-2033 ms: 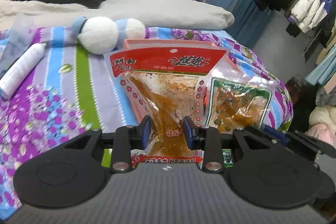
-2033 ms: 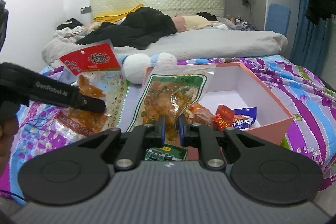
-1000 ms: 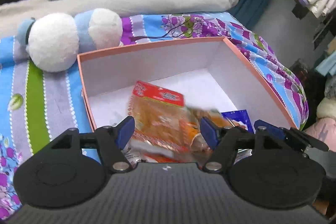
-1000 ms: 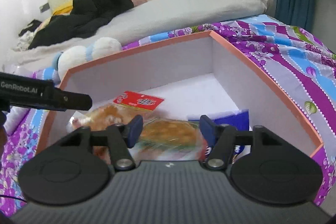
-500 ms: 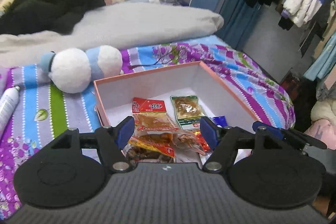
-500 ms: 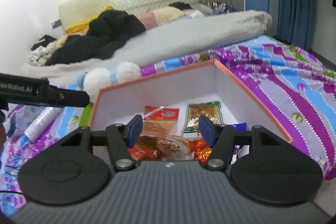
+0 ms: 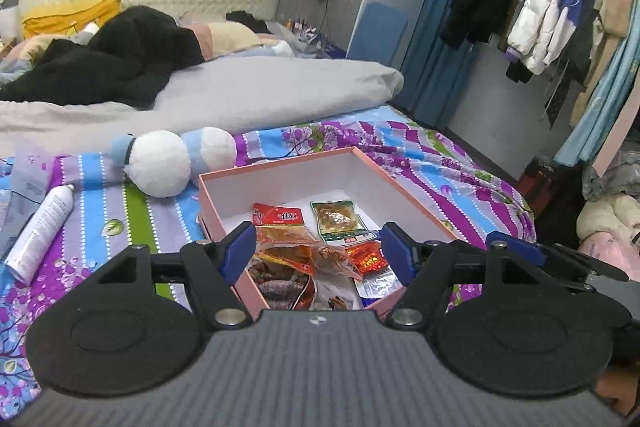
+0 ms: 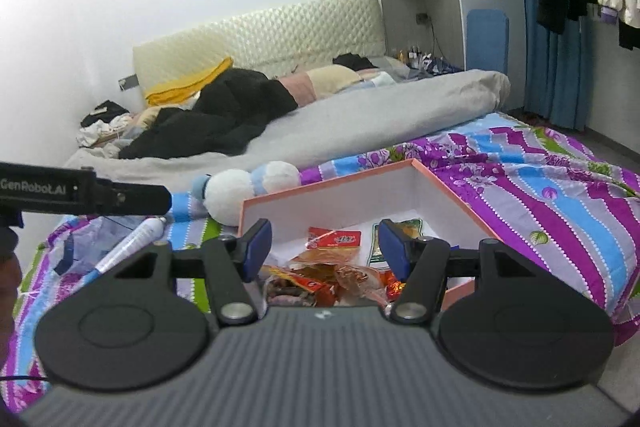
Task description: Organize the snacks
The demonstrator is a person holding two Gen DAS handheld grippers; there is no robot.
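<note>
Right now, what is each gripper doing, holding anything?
Left gripper: open, holding nothing, above the box.
Right gripper: open, holding nothing.

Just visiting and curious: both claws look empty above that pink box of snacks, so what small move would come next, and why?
Probably nothing more than drawing back: both the left gripper and right gripper are open and empty, and every snack packet in view already lies inside the pink box.

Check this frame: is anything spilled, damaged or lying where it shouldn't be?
Nothing spilled or torn. The snack packets lie loosely piled at the near end of the pink box, not in rows. A white tube and a plush toy lie on the bedspread left of it, unrelated to snacks. Both grippers are open, holding nothing.
</note>
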